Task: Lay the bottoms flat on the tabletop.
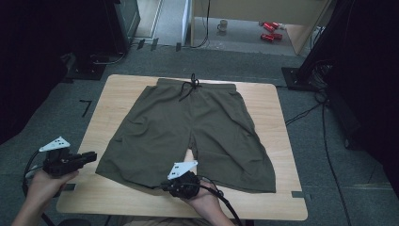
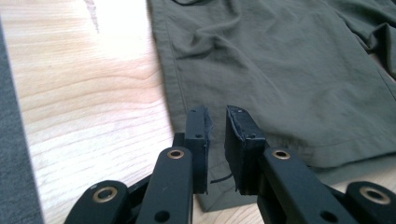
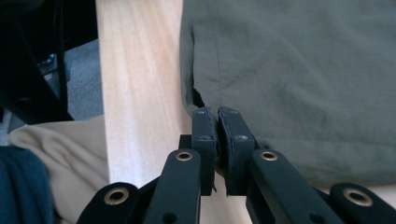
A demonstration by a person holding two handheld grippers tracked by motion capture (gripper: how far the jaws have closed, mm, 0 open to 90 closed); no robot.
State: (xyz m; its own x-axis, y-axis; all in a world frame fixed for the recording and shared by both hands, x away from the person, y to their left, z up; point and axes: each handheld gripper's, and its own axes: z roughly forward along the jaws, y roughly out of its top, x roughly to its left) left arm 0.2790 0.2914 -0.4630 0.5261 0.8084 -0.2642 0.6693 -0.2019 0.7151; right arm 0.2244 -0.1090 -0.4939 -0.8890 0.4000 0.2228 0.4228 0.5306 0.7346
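Olive green shorts (image 1: pixel 188 122) lie flat on the wooden table (image 1: pixel 106 101), waistband and black drawstring (image 1: pixel 190 87) at the far side. My left gripper (image 1: pixel 94 156) sits at the table's left edge and points right at the outer hem corner of the left leg. In the left gripper view the left gripper (image 2: pixel 217 116) has a narrow gap between its pads, which hover over the shorts' (image 2: pixel 280 70) hem without pressing it. My right gripper (image 1: pixel 165 187) is at the near hem of the same leg. In the right gripper view, the right gripper (image 3: pixel 217 114) is shut on the hem of the shorts (image 3: pixel 303 70), which puckers at the tips.
The table's near edge runs just behind both hands, and the person's beige trousers (image 3: pixel 60 154) lie beyond it. Cables (image 1: pixel 324 155) trail over the grey floor to the right. Black stands (image 1: pixel 310 66) and red cans (image 1: pixel 269 32) are past the far edge.
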